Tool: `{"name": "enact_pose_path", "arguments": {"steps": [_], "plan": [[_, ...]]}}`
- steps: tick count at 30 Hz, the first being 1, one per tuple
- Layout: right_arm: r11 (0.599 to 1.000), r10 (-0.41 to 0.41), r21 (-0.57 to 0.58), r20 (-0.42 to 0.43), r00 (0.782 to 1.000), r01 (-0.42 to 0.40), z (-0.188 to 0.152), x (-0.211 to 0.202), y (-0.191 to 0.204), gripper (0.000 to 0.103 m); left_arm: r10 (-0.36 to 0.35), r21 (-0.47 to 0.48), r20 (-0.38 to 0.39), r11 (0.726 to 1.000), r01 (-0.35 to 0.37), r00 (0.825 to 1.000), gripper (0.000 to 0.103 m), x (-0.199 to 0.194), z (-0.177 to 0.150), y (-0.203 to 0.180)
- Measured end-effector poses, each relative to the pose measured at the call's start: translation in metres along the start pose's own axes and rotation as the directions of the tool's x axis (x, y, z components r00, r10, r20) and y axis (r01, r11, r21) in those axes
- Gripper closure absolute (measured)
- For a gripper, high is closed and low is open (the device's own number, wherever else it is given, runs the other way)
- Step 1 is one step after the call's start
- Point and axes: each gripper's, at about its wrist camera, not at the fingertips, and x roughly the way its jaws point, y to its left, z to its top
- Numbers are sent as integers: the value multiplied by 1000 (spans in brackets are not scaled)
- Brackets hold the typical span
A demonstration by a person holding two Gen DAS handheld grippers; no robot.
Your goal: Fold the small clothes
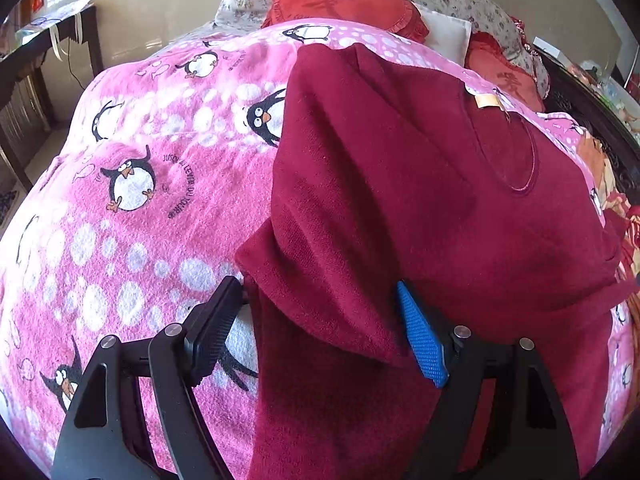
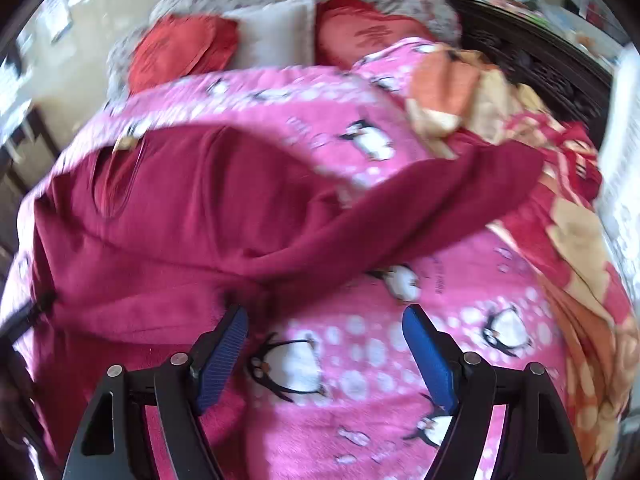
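Sweater, dark red knit, one sleeve folded across its body

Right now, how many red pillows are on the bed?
2. One red pillow lies left of the white pillow, the other red pillow right of it, both beyond the pink penguin blanket. More may be hidden.

Pink penguin blanket; red cushions; white pillow.

I count one maroon sweater, one pink penguin blanket, two red cushions, one white pillow, and my two grippers, left and right
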Motion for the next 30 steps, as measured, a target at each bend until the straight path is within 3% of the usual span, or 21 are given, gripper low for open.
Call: {"name": "enact_pose_path", "arguments": {"steps": [3, 6, 8, 10, 12, 15, 17, 19, 20, 21, 23, 25, 28, 30], "plan": [[993, 120, -31, 107, 987, -117, 13, -21, 8, 26, -5, -2, -14, 1000, 5, 1000, 24, -2, 2, -4], [955, 278, -135, 110, 954, -263, 29, -18, 41, 26, -7, 4, -26, 1000, 7, 1000, 24, -2, 3, -5], [925, 317, -248, 81, 945, -288, 32, -3, 76, 31, -6, 9, -25, 1000, 6, 1000, 24, -2, 3, -6], [890, 292, -373, 22, 956, -263, 31, 20, 108, 49, -11, 5, -18, 1000, 12, 1000, 24, -1, 1, -5], [848, 251, -475, -33, 968, -236, 26, 41, 131, 50, -16, 8, -4, 1000, 16, 1000, 24, -1, -1, -4], [810, 232, -529, -102, 967, -251, 17, 66, 138, 50, -22, 14, 22, 1000, 22, 1000, 23, 0, -5, -3], [794, 247, -554, -80, 966, -249, 10, 64, 137, 57, -21, 13, 29, 1000, 21, 999, 22, 0, -7, -3], [777, 249, -572, -104, 963, -263, 7, 62, 137, 83, -21, 13, 29, 1000, 20, 999, 22, 0, -8, -4], [770, 241, -586, -100, 965, -253, 5, 60, 137, 89, -21, 11, 28, 1000, 21, 999, 22, -1, -7, -3], [759, 224, -609, -91, 970, -232, 2, 57, 139, 98, -22, 8, 29, 1000, 22, 999, 22, -2, -7, -3], [739, 193, -648, -61, 979, -186, -1, 52, 141, 99, -18, -3, 36, 1000, 18, 999, 22, -8, -3, -1], [729, 177, -671, -4, 984, -134, 1, 38, 143, 99, 5, -24, 94, 1000, -3, 996, 22, -21, 4, 3], [762, 194, -644, 130, 972, -66, 20, 10, 140, 99, 35, -67, 180, 998, -23, 983, 22, -36, 17, 11], [792, 174, -611, 207, 963, -11, 34, 2, 138, 99, 41, -69, 178, 997, -29, 983, 22, -35, 26, 12]]}}
